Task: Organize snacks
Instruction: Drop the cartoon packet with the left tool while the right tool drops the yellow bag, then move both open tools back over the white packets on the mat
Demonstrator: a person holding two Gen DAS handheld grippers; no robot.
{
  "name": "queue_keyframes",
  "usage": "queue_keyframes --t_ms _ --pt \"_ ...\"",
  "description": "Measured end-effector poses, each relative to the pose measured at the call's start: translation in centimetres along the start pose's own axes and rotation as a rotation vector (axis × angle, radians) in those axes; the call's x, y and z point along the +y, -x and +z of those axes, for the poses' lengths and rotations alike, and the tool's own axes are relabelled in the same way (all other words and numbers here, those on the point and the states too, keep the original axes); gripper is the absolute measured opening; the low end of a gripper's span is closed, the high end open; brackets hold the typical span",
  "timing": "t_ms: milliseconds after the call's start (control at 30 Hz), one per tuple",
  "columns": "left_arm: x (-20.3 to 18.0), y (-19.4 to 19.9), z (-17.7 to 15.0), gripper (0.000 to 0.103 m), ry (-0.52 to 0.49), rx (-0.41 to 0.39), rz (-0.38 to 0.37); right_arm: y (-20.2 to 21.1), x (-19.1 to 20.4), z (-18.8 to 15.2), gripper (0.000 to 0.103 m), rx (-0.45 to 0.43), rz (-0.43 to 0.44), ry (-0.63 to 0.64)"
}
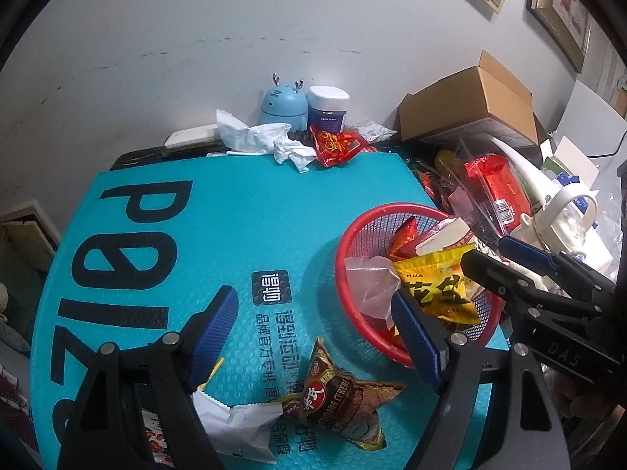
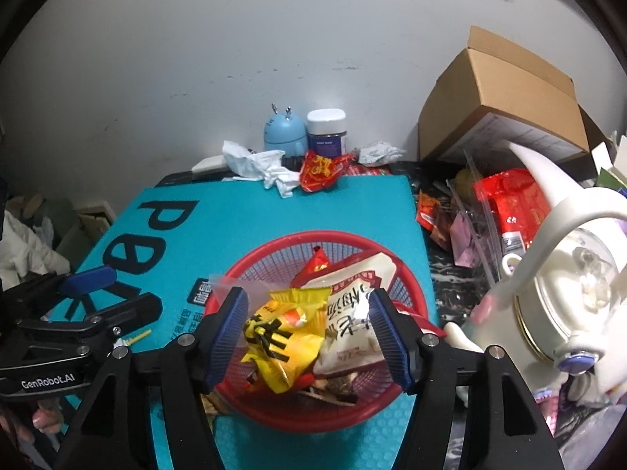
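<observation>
A red mesh basket (image 1: 347, 243) (image 2: 274, 243) stands on the teal mat and holds several snack packets. My right gripper (image 2: 305, 301) (image 1: 490, 252) hovers over it, open. A yellow packet (image 2: 282, 337) (image 1: 435, 290) lies in the basket between its fingers, next to a white packet (image 2: 352, 321), and the pads do not press on it. My left gripper (image 1: 313, 305) (image 2: 121, 293) is open above the mat, left of the basket. Below it lie a brown cereal packet (image 1: 337, 395) and a white packet (image 1: 239, 427). A red packet (image 1: 337, 145) (image 2: 321, 168) lies at the mat's far edge.
Along the wall stand a blue deer-shaped device (image 1: 284, 105), a white-lidded jar (image 1: 328, 107) and crumpled tissues (image 1: 266, 139). A cardboard box (image 2: 505, 102), a clear bin with red snacks (image 2: 509, 203) and a white teapot (image 2: 568, 293) crowd the right side.
</observation>
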State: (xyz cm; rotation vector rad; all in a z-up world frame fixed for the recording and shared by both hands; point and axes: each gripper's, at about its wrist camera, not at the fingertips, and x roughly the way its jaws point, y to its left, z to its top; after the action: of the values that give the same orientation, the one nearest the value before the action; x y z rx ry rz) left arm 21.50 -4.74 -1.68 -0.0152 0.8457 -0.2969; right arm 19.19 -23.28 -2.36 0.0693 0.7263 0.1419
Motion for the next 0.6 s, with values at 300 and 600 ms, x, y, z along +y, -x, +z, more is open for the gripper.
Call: queue_keyframes --t_ms 300,600 --pt "-0.5 2.8 0.1 0.080 -0.007 -0.049 0.013 1.8 0.5 0.3 0.064 -0.027 0.020 0.009" --pt "-1.3 7.1 -0.2 0.080 -0.021 -0.124 0.024 5.8 2.0 0.4 0.064 -0.089 0.058 0.040"
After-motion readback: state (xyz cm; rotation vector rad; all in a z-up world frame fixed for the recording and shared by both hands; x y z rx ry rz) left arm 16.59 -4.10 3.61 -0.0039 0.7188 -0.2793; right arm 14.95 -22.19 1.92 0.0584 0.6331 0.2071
